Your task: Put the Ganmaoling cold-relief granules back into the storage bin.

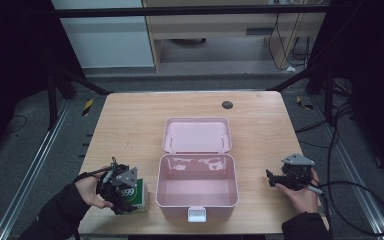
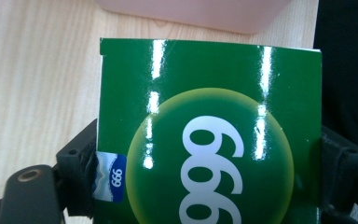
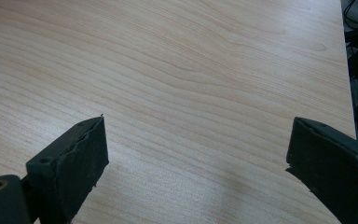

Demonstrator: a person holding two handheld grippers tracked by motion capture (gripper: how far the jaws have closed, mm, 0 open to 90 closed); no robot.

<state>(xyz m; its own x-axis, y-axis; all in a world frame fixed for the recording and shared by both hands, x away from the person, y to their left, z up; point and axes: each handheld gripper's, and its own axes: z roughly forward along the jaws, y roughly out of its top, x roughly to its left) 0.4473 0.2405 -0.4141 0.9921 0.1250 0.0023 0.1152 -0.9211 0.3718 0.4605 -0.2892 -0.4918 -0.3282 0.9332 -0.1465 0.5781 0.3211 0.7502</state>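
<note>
A glossy green box [image 1: 134, 196] with a white "999" on it sits on the wooden table near the front left, just left of an open pink case [image 1: 220, 209]. My left gripper [image 1: 124, 199] is on it. In the left gripper view the green box [image 2: 209, 107] sits between the two black jaws, and their pads press against its left and right sides. The pink case's edge [image 2: 191, 11] lies just beyond it. My right gripper [image 1: 272, 179] rests in a hand right of the case. Its jaws stand wide apart over bare wood [image 3: 198, 154], with nothing between them.
The pink case's lid [image 1: 196, 135] lies folded back flat toward the middle of the table, and a white latch [image 1: 196, 215] faces the front edge. A small dark round disc [image 1: 227, 104] is set near the far edge. Cables trail on the floor at the right.
</note>
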